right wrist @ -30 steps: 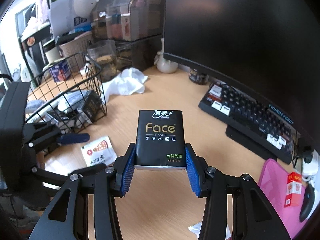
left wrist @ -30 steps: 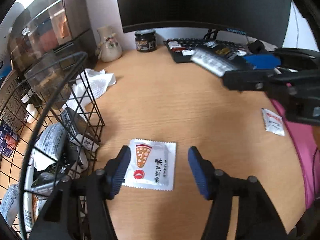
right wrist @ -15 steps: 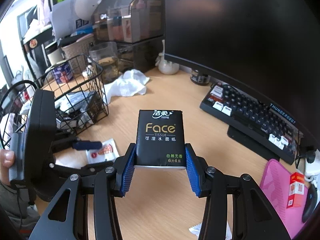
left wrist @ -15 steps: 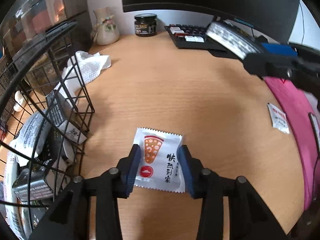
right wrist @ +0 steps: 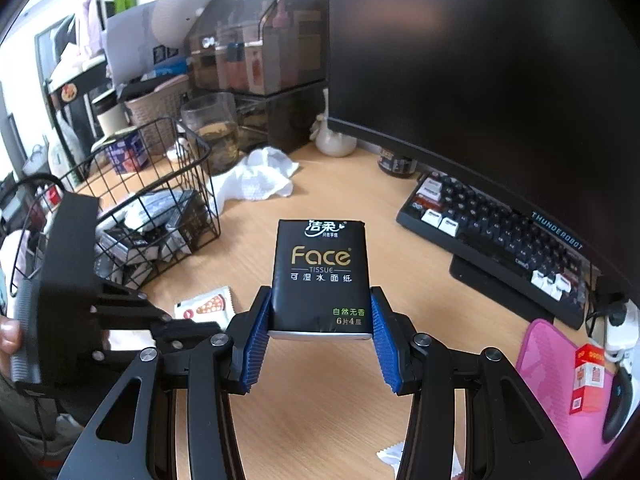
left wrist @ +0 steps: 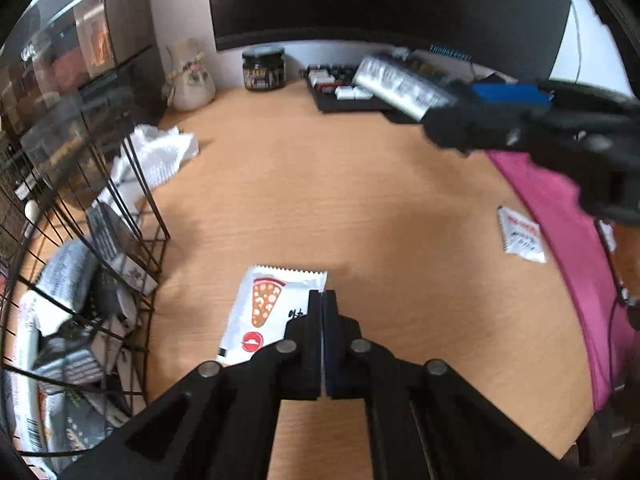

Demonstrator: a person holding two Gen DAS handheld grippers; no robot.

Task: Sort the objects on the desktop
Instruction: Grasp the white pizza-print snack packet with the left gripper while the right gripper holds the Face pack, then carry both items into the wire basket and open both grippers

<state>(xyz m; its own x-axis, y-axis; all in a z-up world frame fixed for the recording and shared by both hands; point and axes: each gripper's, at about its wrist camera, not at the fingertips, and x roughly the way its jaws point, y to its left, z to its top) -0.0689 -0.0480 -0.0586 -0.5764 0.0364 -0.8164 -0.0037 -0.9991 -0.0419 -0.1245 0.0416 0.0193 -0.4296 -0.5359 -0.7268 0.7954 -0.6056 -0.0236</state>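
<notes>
- The left gripper [left wrist: 322,300] is pinching the right edge of the white pizza sachet [left wrist: 264,312], its jaws having just closed fully together on it, just beside the wire basket [left wrist: 132,184].
- The right gripper [right wrist: 322,332] is clamping the black tissue pack [right wrist: 320,272] between its blue pads [right wrist: 256,344], holding it above the wooden desk [right wrist: 340,400].
- Another small sachet [left wrist: 520,236] is lying near the pink mat [left wrist: 560,216].
- Farther back, a crumpled white cloth [right wrist: 256,180], a keyboard [right wrist: 500,248] and a dark monitor [right wrist: 480,60] are sitting.
</notes>
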